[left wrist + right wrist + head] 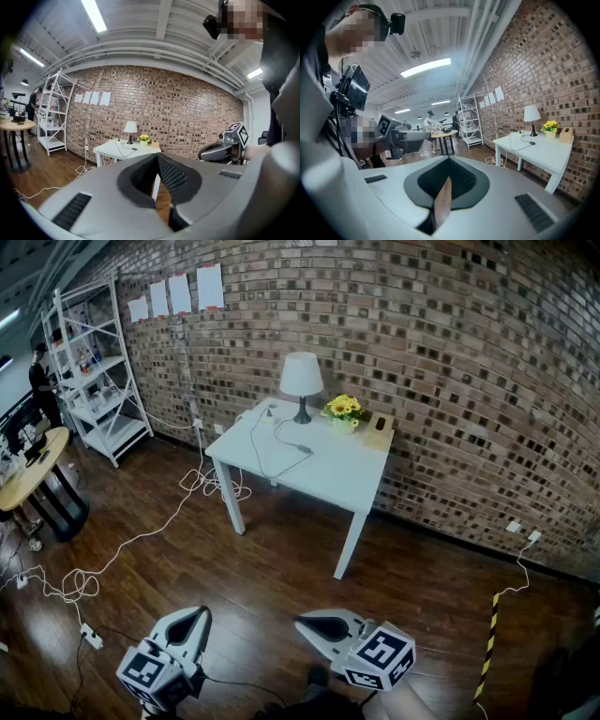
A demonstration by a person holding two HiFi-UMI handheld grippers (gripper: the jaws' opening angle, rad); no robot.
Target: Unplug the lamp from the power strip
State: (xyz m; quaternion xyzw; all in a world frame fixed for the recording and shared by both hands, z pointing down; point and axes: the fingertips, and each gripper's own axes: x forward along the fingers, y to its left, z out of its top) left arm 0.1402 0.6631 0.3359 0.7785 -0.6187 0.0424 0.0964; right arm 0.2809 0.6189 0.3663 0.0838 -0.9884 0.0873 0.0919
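Left gripper (198,614) hovering near, jaws pressing together, gripping nothing; right gripper (306,622) hovering alongside, jaws likewise closed, empty. Lamp (301,381) standing on far counter (349,476), well apart.

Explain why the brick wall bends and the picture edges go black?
Head view: a wide lens bows the brick wall; the room is dim, corners darker. Left gripper view: round black border, ceiling light glaring. Right gripper view: same fisheye circle; the lamp looks sharp.
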